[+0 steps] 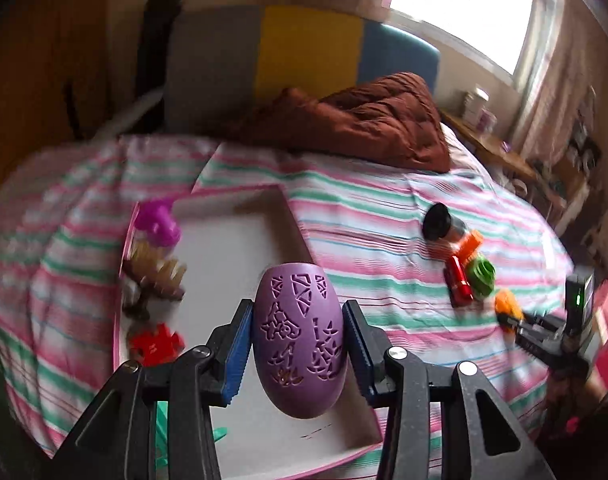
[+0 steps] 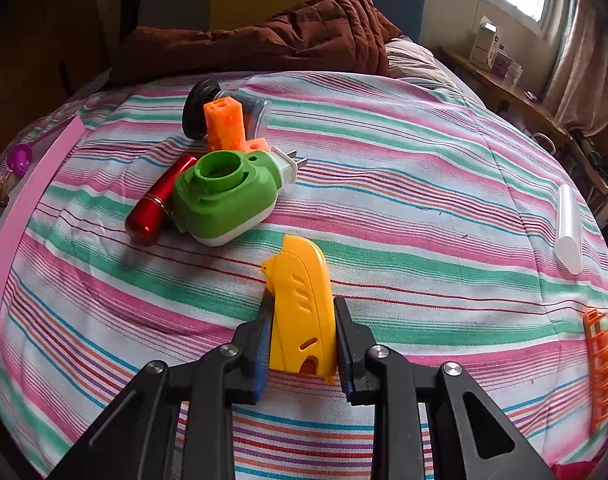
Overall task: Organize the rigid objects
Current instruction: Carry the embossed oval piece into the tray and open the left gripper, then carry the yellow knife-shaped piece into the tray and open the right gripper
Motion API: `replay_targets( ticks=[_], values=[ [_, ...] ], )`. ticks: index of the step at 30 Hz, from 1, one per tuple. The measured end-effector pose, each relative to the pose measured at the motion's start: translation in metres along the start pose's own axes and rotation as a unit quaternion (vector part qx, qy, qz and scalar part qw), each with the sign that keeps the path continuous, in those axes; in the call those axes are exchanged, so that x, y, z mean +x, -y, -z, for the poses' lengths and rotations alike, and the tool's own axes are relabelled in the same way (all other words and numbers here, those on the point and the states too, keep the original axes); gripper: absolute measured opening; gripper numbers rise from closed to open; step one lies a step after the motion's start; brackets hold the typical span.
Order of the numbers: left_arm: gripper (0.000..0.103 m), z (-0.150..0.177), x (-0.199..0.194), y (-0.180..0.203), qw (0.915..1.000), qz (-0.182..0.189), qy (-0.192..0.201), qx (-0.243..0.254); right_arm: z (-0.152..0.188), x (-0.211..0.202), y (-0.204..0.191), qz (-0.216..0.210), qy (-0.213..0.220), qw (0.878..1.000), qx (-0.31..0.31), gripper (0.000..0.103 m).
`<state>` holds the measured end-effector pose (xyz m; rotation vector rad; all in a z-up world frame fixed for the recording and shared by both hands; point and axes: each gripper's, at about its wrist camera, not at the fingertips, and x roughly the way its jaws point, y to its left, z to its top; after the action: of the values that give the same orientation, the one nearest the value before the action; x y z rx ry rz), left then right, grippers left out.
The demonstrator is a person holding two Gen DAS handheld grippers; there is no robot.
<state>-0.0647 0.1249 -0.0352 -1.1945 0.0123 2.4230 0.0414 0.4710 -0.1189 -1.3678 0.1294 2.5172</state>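
My left gripper (image 1: 299,344) is shut on a purple egg-shaped shell with cut-out patterns (image 1: 299,336), held above a shallow white tray with a pink rim (image 1: 239,236). In the tray lie a magenta toy (image 1: 159,222), a brown spiky figure (image 1: 155,280) and a red piece (image 1: 155,342). My right gripper (image 2: 301,320) is shut on a yellow plastic case (image 2: 301,312) just above the striped bedspread. Beyond it lie a green plug-in device (image 2: 223,196), a red lipstick tube (image 2: 157,202), an orange holed block (image 2: 225,124) and a black-capped jar (image 2: 201,108).
A brown quilt (image 1: 364,120) is bunched at the head of the bed. A white tube (image 2: 568,228) and an orange rack (image 2: 602,368) lie at the right of the bed. A wooden side shelf (image 2: 516,92) with boxes runs under the window.
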Motion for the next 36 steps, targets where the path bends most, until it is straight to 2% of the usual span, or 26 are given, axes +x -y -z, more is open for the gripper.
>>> replay_targets(
  ticks=[4,11,16,20,23,27,28,29,31,36],
  values=[
    [0.045,-0.011,0.015,-0.045,0.9976,0.015,-0.020,-0.065,0.000,-0.001,-0.001,0.001,-0.001,1.000,0.000,0.028],
    [0.045,-0.040,0.049,-0.070,0.9964,0.005,-0.026,-0.081,0.001,-0.002,-0.001,0.002,-0.001,1.000,-0.001,0.028],
    [0.045,-0.057,0.082,-0.074,0.9962,-0.007,-0.037,-0.078,0.000,-0.002,0.000,0.002,-0.002,1.000,-0.001,0.028],
    [0.045,-0.067,0.102,-0.071,0.9971,-0.049,-0.034,-0.048,-0.001,-0.001,0.002,0.001,-0.003,1.000,0.001,0.028],
    [0.045,-0.073,0.110,-0.068,0.9965,-0.067,-0.039,-0.032,-0.001,-0.001,0.003,0.001,-0.003,1.000,0.000,0.028],
    [0.051,-0.075,0.103,-0.069,0.9976,-0.054,-0.032,-0.028,-0.001,-0.001,0.003,0.001,-0.003,1.000,0.000,0.028],
    [0.057,-0.076,0.098,-0.070,0.9977,-0.055,-0.026,-0.030,-0.001,-0.001,0.003,0.001,-0.003,1.000,0.001,0.028],
    [0.060,-0.076,0.093,-0.071,0.9978,-0.054,-0.021,-0.031,-0.001,-0.001,0.003,0.001,-0.003,1.000,0.000,0.028],
    [0.060,-0.076,0.081,-0.071,0.9978,-0.056,-0.011,-0.033,-0.001,-0.001,0.003,0.002,-0.003,1.000,-0.002,0.028],
    [0.060,-0.065,0.038,-0.065,0.9953,-0.088,0.030,-0.025,-0.001,0.000,0.004,0.004,-0.003,1.000,-0.004,0.028]
  ],
)
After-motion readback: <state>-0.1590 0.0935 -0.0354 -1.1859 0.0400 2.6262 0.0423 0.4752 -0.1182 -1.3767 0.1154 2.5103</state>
